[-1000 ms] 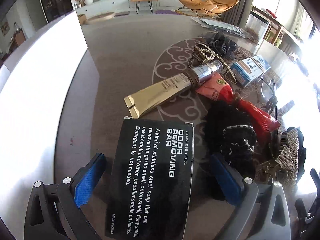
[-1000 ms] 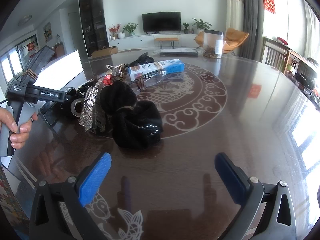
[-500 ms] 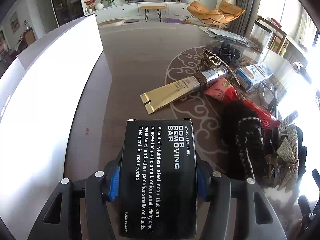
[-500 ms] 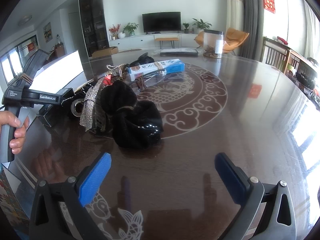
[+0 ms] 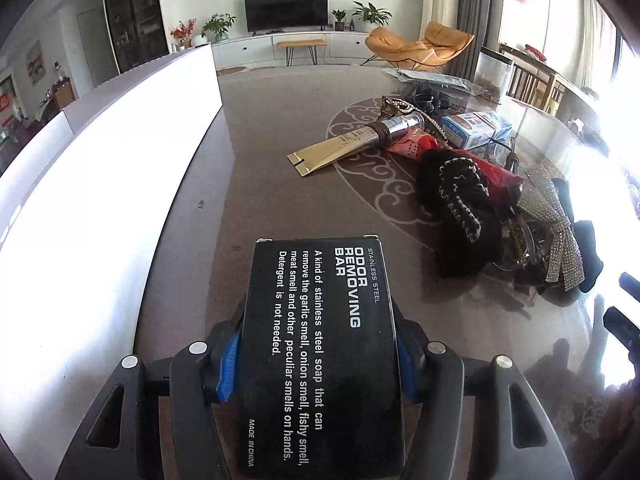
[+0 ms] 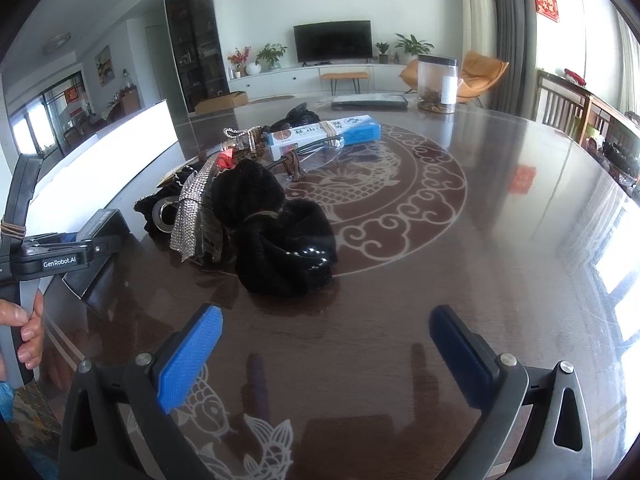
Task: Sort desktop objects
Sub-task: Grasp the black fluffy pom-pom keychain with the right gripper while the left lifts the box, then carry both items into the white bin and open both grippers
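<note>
My left gripper [image 5: 318, 320] holds a black "Odor Removing Bar" box [image 5: 320, 340] between its blue pads, just above the dark table [image 5: 256, 184]. Its jaws are opening slightly, with the pads still against the box sides. In the right wrist view the same box [image 6: 102, 220] shows at the far left, above a hand [image 6: 28, 320] on the gripper handle. My right gripper [image 6: 326, 320] stands open over bare table, with nothing between its fingers. The pile lies beyond: a gold tube [image 5: 352, 142], a blue-white carton [image 5: 476, 128], black knitwear [image 5: 460, 216] and a rhinestone bow [image 5: 556, 224].
A long white bin wall [image 5: 100, 180] runs along the table's left side. A red pouch [image 5: 424, 148] lies within the pile. At the far edge stand a clear jar [image 6: 436, 84] and a flat dark packet [image 6: 368, 100]. The glossy round table [image 6: 500, 260] stretches away to the right.
My left gripper went from wide open around the black box to shut on it, then drew back from the pile with it. The right gripper stayed in place, open.
</note>
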Action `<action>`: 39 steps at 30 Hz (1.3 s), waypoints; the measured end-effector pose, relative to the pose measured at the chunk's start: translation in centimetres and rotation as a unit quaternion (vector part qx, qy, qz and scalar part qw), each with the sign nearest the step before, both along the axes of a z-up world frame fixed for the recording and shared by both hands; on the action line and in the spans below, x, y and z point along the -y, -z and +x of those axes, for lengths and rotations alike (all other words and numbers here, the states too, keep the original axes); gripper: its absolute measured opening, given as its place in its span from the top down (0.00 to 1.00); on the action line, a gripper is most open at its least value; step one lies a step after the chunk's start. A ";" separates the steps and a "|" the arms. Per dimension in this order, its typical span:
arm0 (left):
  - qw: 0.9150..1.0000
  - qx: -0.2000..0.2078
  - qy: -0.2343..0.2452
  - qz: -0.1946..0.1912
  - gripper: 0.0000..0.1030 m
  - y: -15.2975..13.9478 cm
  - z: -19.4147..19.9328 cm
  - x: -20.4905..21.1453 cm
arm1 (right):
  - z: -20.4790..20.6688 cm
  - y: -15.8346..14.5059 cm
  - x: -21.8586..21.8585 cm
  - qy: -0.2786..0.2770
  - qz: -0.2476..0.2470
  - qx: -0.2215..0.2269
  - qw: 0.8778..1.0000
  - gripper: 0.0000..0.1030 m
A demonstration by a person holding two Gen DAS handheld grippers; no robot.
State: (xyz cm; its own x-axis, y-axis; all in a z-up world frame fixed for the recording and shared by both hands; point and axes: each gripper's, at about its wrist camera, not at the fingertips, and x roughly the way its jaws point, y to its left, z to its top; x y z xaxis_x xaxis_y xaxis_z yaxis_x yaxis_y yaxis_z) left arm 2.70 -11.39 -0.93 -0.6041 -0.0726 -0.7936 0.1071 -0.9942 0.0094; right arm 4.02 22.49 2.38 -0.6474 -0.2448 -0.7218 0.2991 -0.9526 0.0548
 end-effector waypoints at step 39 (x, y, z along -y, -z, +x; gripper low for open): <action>0.996 0.039 0.082 0.025 0.15 -0.3 3.8 -1.8 | 2.7 0.3 2.4 -0.097 0.033 0.099 0.990 0.13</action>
